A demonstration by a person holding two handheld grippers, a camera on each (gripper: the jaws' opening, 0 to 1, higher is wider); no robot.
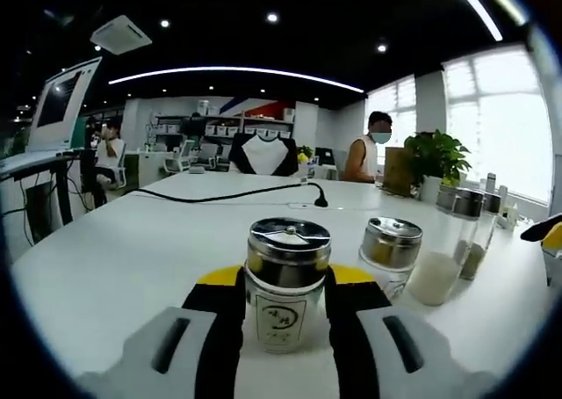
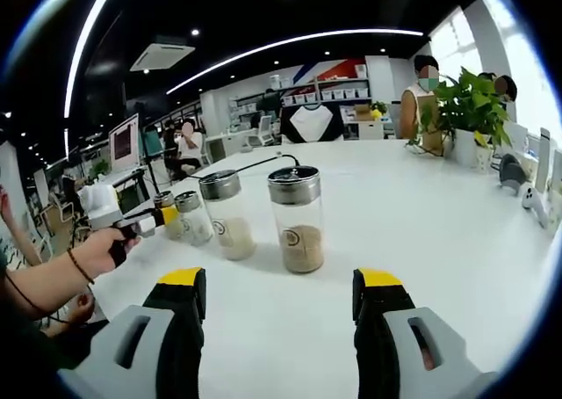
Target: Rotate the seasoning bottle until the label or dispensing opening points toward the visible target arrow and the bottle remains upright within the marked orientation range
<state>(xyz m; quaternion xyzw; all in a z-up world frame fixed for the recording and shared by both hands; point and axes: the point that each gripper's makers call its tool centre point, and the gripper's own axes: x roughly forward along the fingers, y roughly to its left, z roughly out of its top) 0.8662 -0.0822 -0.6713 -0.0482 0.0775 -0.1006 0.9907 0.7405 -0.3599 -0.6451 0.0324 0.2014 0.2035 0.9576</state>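
While the left tool (image 1: pixel 285 315) clasps the seasoning bottle (image 1: pixel 285 285) low, twisting could tip it; right tool (image 2: pixel 281 315) gapes idle.

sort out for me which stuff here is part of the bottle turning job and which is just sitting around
Part of the job:
- seasoning bottle with a metal lid, label facing the camera, between the jaws of the left gripper
- right gripper, open, facing the other jars

Just sitting around:
- short jar
- tall jar of brown granules
- black cable
- potted plant
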